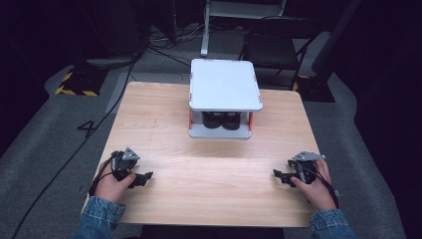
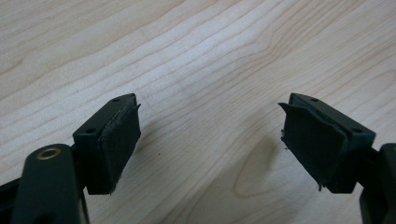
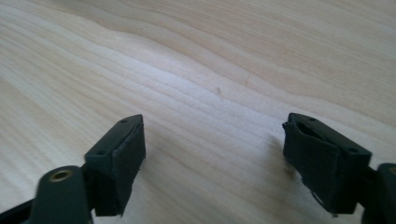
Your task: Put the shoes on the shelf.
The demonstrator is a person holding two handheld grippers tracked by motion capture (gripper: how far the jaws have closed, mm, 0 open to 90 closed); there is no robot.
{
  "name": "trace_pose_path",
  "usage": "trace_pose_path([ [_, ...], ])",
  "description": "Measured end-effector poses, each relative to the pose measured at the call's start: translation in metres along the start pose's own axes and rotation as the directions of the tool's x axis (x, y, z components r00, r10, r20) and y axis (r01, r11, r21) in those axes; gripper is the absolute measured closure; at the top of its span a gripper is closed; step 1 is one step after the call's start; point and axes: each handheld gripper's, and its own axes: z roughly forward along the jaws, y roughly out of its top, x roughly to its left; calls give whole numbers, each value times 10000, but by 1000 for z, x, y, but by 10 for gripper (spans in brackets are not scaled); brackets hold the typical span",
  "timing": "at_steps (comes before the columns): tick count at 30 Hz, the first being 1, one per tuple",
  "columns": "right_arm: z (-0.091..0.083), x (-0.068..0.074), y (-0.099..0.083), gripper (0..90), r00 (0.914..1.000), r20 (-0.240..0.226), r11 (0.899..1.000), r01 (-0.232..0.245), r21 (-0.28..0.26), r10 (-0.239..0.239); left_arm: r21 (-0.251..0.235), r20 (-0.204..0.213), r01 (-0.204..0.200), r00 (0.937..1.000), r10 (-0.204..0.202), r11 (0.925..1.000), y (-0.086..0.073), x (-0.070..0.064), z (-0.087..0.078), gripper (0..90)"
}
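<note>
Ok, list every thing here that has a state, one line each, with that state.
left gripper: open, jaws wide apart, nothing between them, low over the table.
right gripper: open, jaws wide apart, nothing between them.
white two-tier shelf: upright at the far middle of the table, top tier bare.
pair of dark objects: on the shelf's lower tier, side by side, untouched; too dark to identify.

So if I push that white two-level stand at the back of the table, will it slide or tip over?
The stand would probably slide: its base sits flat on the smooth wooden table. A push high on the wide top shelf might tip it, since thin orange posts carry that shelf. The dark things on the lower level may add some steadying weight.
</note>
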Motion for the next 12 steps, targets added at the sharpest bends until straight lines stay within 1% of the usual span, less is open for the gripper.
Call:
trace_pose_path([
  [1, 6, -1, -2, 66, 9998, 186, 9997, 1, -234, 3, -67, -97, -60, 9999, 60, 10000, -1, 1, 2, 188],
  [2, 6, -1, -2, 66, 9998, 186, 9997, 1, -234, 3, -185, -178, -73, 9998, 70, 9998, -2, 2, 3, 188],
  [3, 5, -5, -3, 66, 9999, -13, 9996, 151, -228, -151, -382, -455, 61, 9989, -78, 9993, -2, 1, 5, 175],
  [4, 5, -5, -3, 63, 9999, -24, 9996, 170, -226, -170, -382, -455, 61, 9989, -78, 9993, -2, 1, 5, 165],
  [5, 5, -5, -3, 62, 9998, -26, 9996, 185, -215, -186, -658, -502, 137, 9986, -171, 9977, -3, 2, 8, 157],
  [6, 5, -5, -3, 62, 9998, -26, 9996, 185, -215, -186, -658, -502, 137, 9986, -171, 9977, -3, 2, 8, 151],
  [7, 5, -5, -3, 62, 9998, -36, 9996, 198, -214, -199, -1075, -475, 57, 9988, -109, 9942, -5, 4, 12, 138],
  [12, 6, -5, -3, 60, 9998, -18, 9996, 209, -213, -209, -1109, -493, 91, 9987, -147, 9938, -5, 4, 13, 122],
])
